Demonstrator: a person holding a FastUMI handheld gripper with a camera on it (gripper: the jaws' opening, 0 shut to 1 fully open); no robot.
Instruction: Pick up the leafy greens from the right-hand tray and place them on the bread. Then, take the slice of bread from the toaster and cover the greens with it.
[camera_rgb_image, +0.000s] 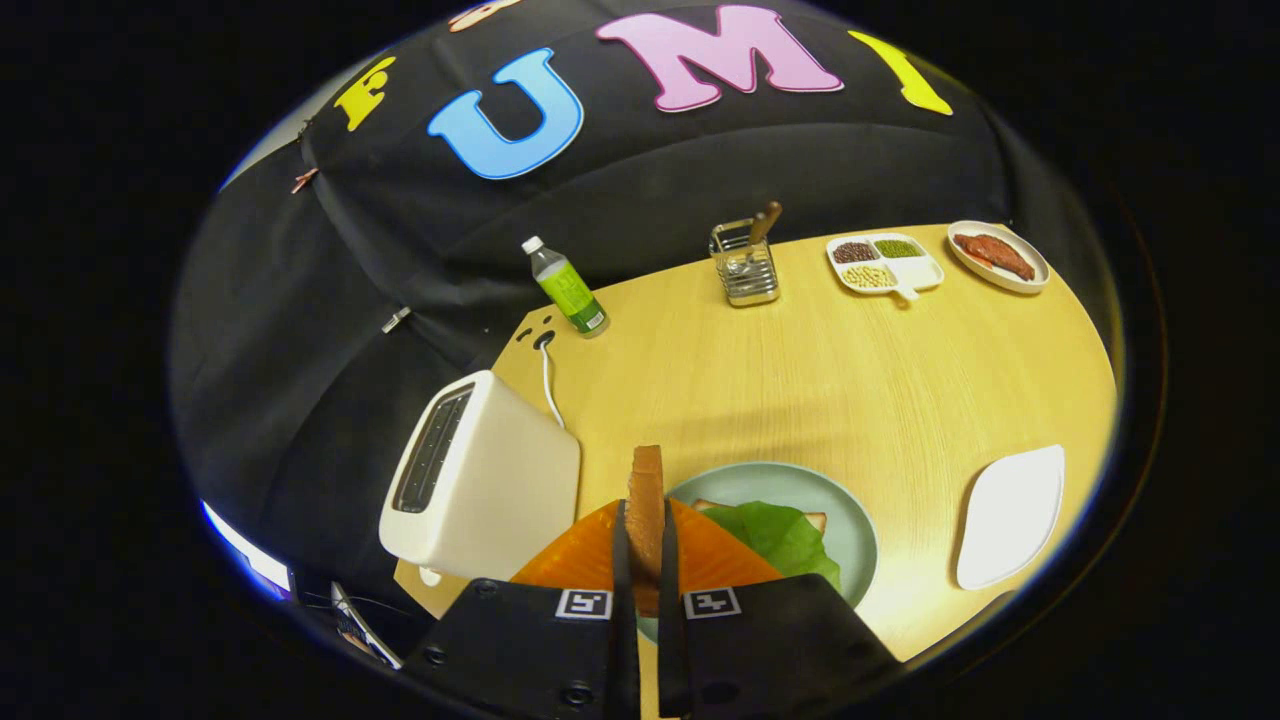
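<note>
Gripper (645, 545) clamped on a brown bread slice (647, 505), held edge-on and upright between both orange fingers (585, 555). Just beyond: pale green round plate (850, 520) carrying bread (815, 520) topped with crinkly leafy greens (785, 535). Left to right around it: smooth white toaster (480, 480), green bottle (568, 288), wire utensil holder (745, 265), divided bean dish (882, 262), empty white tray (1010, 515) on wood table (850, 380).

Nothing legible: bottle (567, 287) label far beyond fingers too small to read; square coded markers (583, 603) on finger bases, no text.
</note>
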